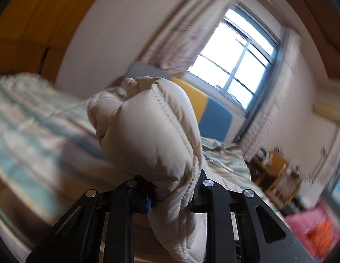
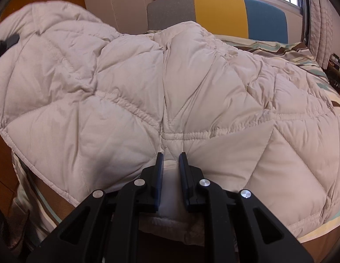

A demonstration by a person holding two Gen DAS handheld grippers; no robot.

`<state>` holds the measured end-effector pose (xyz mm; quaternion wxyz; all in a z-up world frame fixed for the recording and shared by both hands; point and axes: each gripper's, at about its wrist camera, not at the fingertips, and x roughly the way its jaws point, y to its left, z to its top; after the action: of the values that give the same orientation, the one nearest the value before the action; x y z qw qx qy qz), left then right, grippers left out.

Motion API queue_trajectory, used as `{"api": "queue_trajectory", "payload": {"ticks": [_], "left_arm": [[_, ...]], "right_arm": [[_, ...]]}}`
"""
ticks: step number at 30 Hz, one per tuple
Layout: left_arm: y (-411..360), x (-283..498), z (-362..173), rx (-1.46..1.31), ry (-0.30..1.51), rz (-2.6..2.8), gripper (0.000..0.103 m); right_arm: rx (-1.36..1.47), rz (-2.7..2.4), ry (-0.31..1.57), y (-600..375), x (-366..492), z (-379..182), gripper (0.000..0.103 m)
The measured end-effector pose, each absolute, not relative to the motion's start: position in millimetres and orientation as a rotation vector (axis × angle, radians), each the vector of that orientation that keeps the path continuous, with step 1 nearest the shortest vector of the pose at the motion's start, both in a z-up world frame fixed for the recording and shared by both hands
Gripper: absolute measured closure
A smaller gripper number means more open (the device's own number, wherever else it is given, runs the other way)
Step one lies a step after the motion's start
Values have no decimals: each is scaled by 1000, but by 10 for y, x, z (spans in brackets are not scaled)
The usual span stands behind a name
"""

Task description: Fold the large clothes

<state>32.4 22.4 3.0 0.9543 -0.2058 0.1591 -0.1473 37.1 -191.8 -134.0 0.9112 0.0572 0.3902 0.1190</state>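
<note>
A large beige quilted down coat [image 2: 130,83] lies spread over the bed, its hem toward me in the right wrist view. My right gripper [image 2: 171,160] sits at the middle of that hem, its fingers pinching a fold of the white lining. In the left wrist view, a puffy stitched edge of the same coat [image 1: 148,131] is lifted above the bed. My left gripper [image 1: 172,195] is shut on it, and the fabric bulges over the fingers and hides their tips. A dark shape [image 2: 5,43] at the coat's far-left corner may be that left gripper.
The bed [image 2: 319,65] has a striped brown, teal and cream cover and a grey, yellow and blue headboard [image 2: 220,15]. A window with curtains [image 1: 235,65] is behind it. A wooden shelf [image 1: 277,175] and pink and orange items [image 1: 312,225] stand beside the bed, over a wooden floor [image 2: 5,186].
</note>
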Motion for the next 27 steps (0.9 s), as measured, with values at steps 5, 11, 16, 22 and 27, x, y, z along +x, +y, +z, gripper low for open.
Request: {"api": "queue_trajectory", "payload": {"ticks": [5, 11, 16, 22, 27], "left_arm": [[-209, 401, 259, -254, 318, -334, 80], [-577, 482, 339, -136, 311, -342, 80], [-835, 495, 323, -25, 304, -359, 80], [-1143, 521, 260, 36, 328, -429, 80], [-1421, 526, 141, 96, 347, -491, 80]], "right_arm": [[201, 226, 699, -2269, 158, -1007, 59], [181, -81, 659, -3046, -120, -774, 54], [180, -277, 776, -3553, -195, -977, 50], [227, -238, 815, -3603, -184, -1145, 50], [312, -201, 811, -3771, -146, -1115, 45]]}}
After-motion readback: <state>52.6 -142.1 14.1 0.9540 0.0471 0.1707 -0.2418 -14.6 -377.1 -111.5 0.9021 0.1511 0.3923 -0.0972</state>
